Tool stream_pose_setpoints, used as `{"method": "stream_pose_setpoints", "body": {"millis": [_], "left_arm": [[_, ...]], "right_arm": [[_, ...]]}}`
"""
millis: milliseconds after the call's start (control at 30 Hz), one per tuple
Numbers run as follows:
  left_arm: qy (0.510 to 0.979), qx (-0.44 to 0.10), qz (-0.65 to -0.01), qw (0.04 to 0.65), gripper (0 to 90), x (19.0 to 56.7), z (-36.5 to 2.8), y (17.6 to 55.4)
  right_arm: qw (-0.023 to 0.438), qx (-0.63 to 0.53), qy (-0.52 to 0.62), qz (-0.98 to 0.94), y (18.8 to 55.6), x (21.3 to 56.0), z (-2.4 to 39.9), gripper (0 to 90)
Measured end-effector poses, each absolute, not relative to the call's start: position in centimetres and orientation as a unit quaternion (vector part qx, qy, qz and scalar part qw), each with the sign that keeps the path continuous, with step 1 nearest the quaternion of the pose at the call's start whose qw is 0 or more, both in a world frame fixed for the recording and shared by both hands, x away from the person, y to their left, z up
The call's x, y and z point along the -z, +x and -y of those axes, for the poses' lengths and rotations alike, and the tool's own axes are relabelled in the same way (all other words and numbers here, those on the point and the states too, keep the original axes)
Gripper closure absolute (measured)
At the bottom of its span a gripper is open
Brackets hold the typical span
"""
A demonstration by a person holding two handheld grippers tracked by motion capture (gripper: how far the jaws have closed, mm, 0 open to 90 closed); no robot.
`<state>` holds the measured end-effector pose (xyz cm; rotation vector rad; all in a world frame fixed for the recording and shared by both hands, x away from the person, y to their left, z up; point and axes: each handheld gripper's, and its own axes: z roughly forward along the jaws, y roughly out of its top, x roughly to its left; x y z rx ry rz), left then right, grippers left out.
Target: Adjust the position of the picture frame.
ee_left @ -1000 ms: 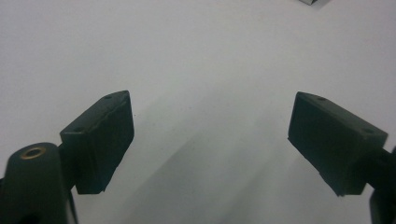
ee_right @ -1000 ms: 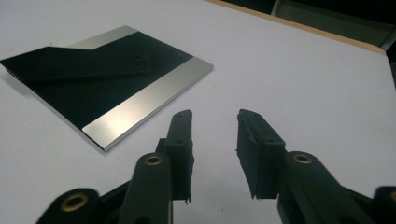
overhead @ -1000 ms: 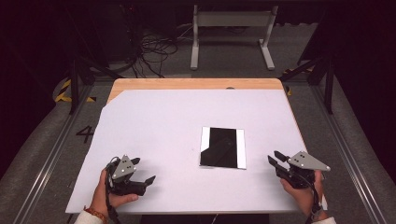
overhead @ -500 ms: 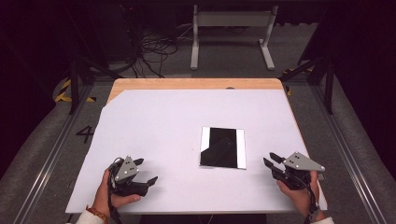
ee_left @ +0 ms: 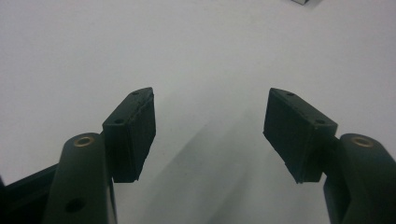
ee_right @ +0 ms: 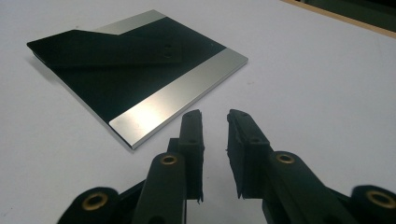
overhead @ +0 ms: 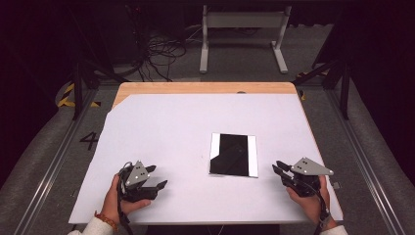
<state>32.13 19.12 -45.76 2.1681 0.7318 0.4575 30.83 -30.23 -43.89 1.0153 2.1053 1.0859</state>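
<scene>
While the flat black plate (overhead: 233, 154) lay on the white table cover (overhead: 171, 122) a little right of centre and toward your side, its two long edges showed as bare silver strips and its dark middle was glossy enough to mirror something overhead. From the right gripper view the plate (ee_right: 135, 74) sat flat on the sheet, one silver edge turned toward the jaws and just beyond their tips, not touching them. Your right gripper (overhead: 283, 172) rested near the table's front right corner, just beside the plate's right edge and pointing at it; its jaws had just been closing and stood only a narrow gap apart – nothing was between the pads (ee_right: 192, 135), and they gripped nothing. Your right hand (overhead: 308, 198) held it low over the cover. Well apart from the plate, on the front left of the table, your left gripper (overhead: 155, 177) lay in your left hand (overhead: 120, 196), pointing across toward the plate. Its jaws had also just been closing, yet in the left gripper view a wide gap remained between the pads (ee_left: 135, 130) – bare white cover showed through it, and no object was held. Beyond the white cover, a strip of wooden tabletop (overhead: 205, 88) ran along the far edge.
</scene>
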Motion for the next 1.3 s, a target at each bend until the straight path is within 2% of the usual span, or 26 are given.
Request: {"method": "stream_pose_setpoints", "body": {"millis": [100,233,367,467,733,1000,1167,1300], "left_arm": [[0.854,-0.179,-0.288,0.396,36.9,45.7,-18.9,32.6],[0.854,-0.180,-0.284,0.396,35.5,45.6,-18.5,33.2],[0.854,-0.178,-0.279,0.401,34.3,45.4,-18.2,33.8],[0.856,-0.172,-0.271,0.405,33.5,45.2,-17.6,34.3],[0.864,-0.161,-0.250,0.407,34.6,45.2,-15.7,35.3],[0.870,-0.150,-0.239,0.404,43.1,45.4,-13.7,36.4],[0.876,-0.133,-0.240,0.398,47.8,45.4,-12.7,36.9],[0.879,-0.126,-0.231,0.397,61.4,45.2,-12.1,37.2]], "right_arm": [[0.276,-0.403,0.380,-0.786,31.1,44.0,30.0,72.7],[0.274,-0.406,0.384,-0.783,31.5,44.0,29.9,59.0],[0.271,-0.406,0.381,-0.785,31.7,43.9,29.4,50.3],[0.268,-0.403,0.380,-0.788,32.1,43.9,29.0,48.6],[0.266,-0.403,0.375,-0.791,33.1,43.9,28.2,59.4],[0.259,-0.398,0.380,-0.794,35.3,43.9,27.0,73.5],[0.255,-0.381,0.385,-0.801,36.1,44.3,26.3,77.5],[0.255,-0.372,0.397,-0.799,36.7,44.3,26.2,81.9]]}}
